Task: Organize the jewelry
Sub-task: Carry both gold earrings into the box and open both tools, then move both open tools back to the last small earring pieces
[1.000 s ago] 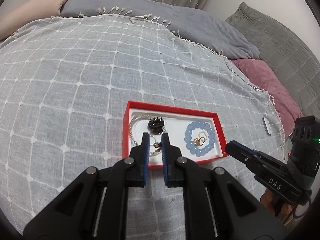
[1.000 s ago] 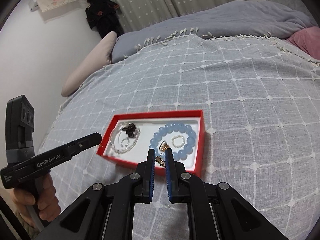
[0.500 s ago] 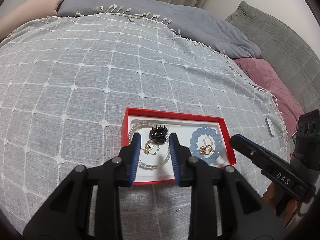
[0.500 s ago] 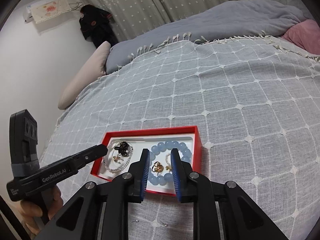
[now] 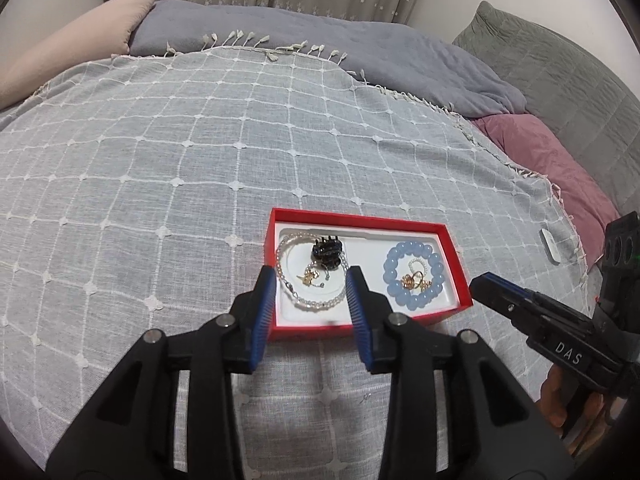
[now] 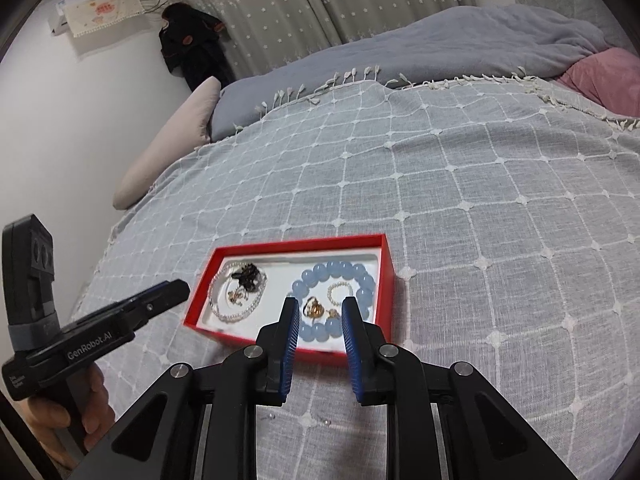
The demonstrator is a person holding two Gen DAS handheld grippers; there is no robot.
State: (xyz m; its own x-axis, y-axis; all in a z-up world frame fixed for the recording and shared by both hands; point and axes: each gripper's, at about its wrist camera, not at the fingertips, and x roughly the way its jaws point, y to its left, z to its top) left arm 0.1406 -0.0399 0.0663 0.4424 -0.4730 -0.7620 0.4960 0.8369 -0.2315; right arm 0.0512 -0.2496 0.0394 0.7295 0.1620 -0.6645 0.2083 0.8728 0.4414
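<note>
A red tray (image 5: 360, 220) with a white floor lies on the bed; it also shows in the right wrist view (image 6: 390, 256). Its left half holds a pearl necklace (image 5: 316, 301), a black hair claw (image 5: 327, 252) and a small gold earring (image 5: 308, 277). Its right half holds a blue bead bracelet (image 5: 414, 299) around gold rings (image 5: 413, 281) and a small pearl ring (image 6: 340, 291). My left gripper (image 5: 314, 278) is open and empty above the tray's left near edge. My right gripper (image 6: 320, 308) is open and empty above the blue bracelet (image 6: 362, 276).
A grey checked throw (image 5: 180, 168) covers the bed. A grey duvet (image 5: 400, 60), a beige pillow (image 5: 68, 48) and a pink cushion (image 5: 552, 168) lie at the back. A small white object (image 5: 551, 245) lies at the right bed edge. Tiny bits (image 6: 327, 422) lie on the throw.
Both grippers have opened and drawn back from the tray. The small gold pieces they held a second ago now lie in the tray.
</note>
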